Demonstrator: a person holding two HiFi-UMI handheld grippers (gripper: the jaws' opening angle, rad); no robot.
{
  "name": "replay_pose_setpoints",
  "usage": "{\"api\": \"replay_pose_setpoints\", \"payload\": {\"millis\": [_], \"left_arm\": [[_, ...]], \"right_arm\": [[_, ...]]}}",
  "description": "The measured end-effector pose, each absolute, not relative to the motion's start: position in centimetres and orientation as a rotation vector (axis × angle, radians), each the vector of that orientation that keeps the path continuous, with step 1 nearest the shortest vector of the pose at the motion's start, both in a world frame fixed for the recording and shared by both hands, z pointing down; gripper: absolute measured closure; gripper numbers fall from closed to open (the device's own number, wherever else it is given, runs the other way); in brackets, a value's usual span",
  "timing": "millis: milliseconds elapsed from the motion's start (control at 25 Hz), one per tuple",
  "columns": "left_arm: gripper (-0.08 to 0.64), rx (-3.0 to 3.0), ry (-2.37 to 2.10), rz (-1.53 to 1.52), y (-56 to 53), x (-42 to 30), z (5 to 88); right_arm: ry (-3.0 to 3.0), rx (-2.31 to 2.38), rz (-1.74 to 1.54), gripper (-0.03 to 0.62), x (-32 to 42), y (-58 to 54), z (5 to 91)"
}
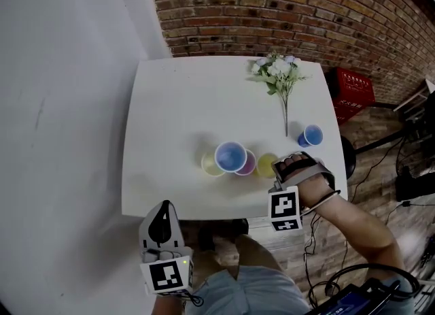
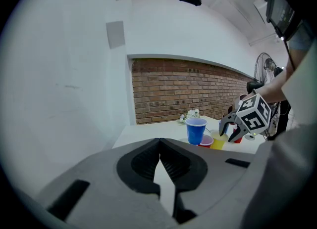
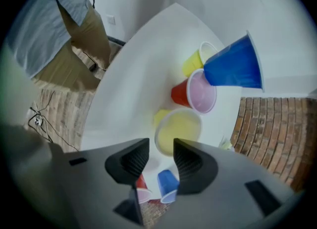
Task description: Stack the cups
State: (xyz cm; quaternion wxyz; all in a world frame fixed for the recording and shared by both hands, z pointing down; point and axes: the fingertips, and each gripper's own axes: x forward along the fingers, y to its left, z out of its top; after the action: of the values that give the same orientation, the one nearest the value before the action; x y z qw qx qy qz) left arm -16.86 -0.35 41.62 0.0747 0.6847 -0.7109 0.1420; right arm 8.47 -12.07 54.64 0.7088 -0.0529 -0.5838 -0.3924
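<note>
On my right gripper (image 3: 159, 146) the fingers stand open, just short of the yellow cup (image 3: 178, 131), which sits upright on the surface (image 3: 136, 74) beside the red cup (image 3: 185, 94). My left gripper (image 2: 159, 143) is closed and empty (parked off the edge). I'd pinch the near rim lightly and lift straight up.

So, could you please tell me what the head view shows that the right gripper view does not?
Only the head view shows the left tongs, held off the near edge of the square white table, and the hand carrying the right tongs. Only the right gripper view shows those jaws standing apart, gripping nothing, beside the nearest yellow plastic cup. Both show that table, the tall blue plastic cup, the red plastic cup with a pink inside and a second yellow plastic cup.
</note>
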Motion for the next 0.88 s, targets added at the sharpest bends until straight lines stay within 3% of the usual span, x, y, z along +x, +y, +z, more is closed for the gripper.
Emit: {"api": "replay_pose_setpoints", "payload": {"millis": [880], "left_arm": [[0.551, 2.046, -2.138, 0.432, -0.1, -16.8, 41.8]], "right_arm": [[-1.349, -0.060, -0.855, 0.383, 8.2, -12.1, 53.5]]}}
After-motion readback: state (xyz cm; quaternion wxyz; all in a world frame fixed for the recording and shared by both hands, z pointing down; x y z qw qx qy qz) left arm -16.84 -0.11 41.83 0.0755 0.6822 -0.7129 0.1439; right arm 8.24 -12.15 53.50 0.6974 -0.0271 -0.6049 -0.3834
